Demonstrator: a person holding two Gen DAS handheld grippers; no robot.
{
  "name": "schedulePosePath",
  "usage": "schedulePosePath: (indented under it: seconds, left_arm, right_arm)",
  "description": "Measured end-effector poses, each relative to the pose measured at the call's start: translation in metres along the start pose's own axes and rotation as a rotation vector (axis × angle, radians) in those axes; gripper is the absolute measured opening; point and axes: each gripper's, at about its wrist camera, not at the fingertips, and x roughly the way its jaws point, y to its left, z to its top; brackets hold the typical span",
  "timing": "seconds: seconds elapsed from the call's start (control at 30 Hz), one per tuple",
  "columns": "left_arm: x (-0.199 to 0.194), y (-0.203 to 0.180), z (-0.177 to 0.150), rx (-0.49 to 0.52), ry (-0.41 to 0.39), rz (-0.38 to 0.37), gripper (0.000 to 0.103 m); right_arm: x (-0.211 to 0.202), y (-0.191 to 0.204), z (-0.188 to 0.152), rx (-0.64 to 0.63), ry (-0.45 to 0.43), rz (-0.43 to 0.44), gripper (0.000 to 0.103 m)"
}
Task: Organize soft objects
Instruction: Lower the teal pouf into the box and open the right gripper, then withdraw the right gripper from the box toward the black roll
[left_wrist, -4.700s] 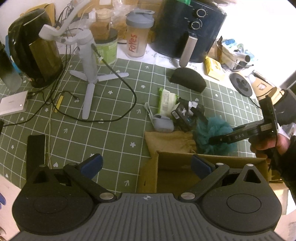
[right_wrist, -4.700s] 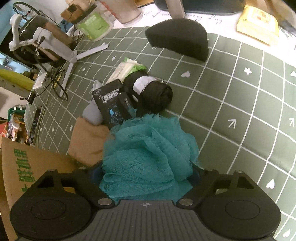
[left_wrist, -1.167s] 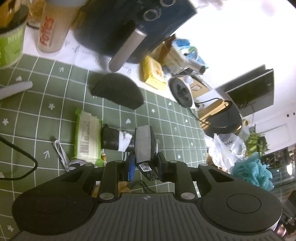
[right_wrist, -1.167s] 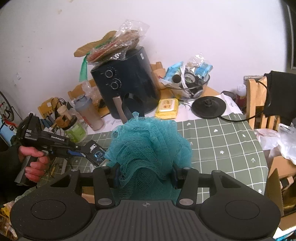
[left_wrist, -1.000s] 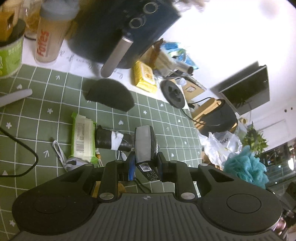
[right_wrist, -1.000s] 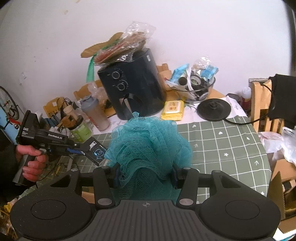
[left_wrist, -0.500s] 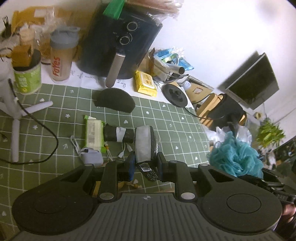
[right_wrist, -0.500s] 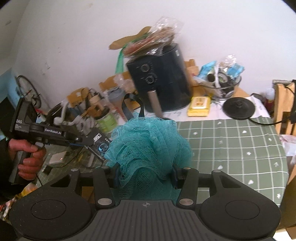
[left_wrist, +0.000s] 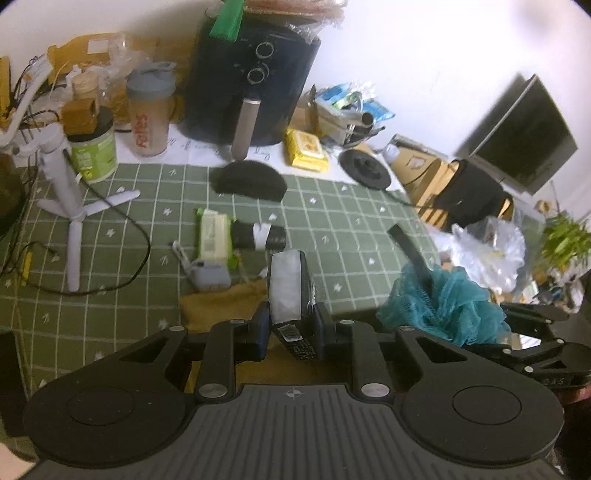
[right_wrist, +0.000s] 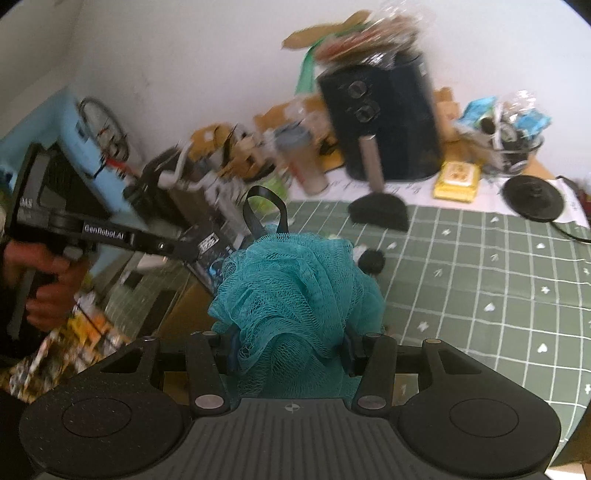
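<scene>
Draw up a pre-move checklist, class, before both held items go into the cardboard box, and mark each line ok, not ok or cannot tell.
1. Right gripper shut on teal bath pouf: ok.
2. Left gripper shut on dark packet: ok.
3. Both items lifted off the green mat: ok.
4. Cardboard box opening visible: cannot tell, mostly hidden.
5. Pouf's black loop free of snags: ok.

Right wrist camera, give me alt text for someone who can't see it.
The right gripper holds a teal mesh bath pouf with a black hanging loop, its jaws closed on the pouf's sides above a green grid-patterned mat. At left, the left gripper holds a small black packet; a black air fryer stands behind.
</scene>
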Motion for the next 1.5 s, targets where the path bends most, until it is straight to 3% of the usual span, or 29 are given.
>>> schedulePosePath:
  seconds: [0.27, 0.6, 0.7, 0.77, 0.83, 0.93, 1.33, 1.5]
  left_arm:
    - [0.003, -0.005, -0.028, 0.0, 0.048, 0.079, 0.024]
    - [0.02, -0.007, -0.05, 0.031, 0.106, 0.242, 0.027]
    - [0.021, -0.01, -0.055, 0.053, 0.095, 0.296, 0.045]
    - [0.018, -0.013, -0.057, 0.05, 0.075, 0.29, 0.053]
    - [0.014, -0.016, -0.059, 0.052, 0.054, 0.29, 0.062]
    - [0.011, -0.021, -0.061, 0.054, 0.038, 0.291, 0.063]
    - [0.001, -0.025, -0.066, 0.059, 0.013, 0.323, 0.063]
    - [-0.004, -0.026, -0.07, 0.061, 0.009, 0.31, 0.063]
  right_arm:
    - [0.022, 0.014, -0.009, -0.059, 0.111, 0.041, 0.052]
    - [0.049, 0.027, -0.02, -0.135, 0.205, -0.031, 0.057]
    - [0.053, 0.03, -0.023, -0.156, 0.206, -0.077, 0.07]
    - [0.051, 0.03, -0.024, -0.15, 0.192, -0.067, 0.08]
    - [0.047, 0.031, -0.024, -0.143, 0.167, -0.052, 0.096]
    - [0.042, 0.033, -0.022, -0.146, 0.138, -0.056, 0.103]
    - [0.029, 0.028, -0.026, -0.096, 0.101, -0.111, 0.103]
    - [0.028, 0.028, -0.032, -0.099, 0.098, -0.202, 0.103]
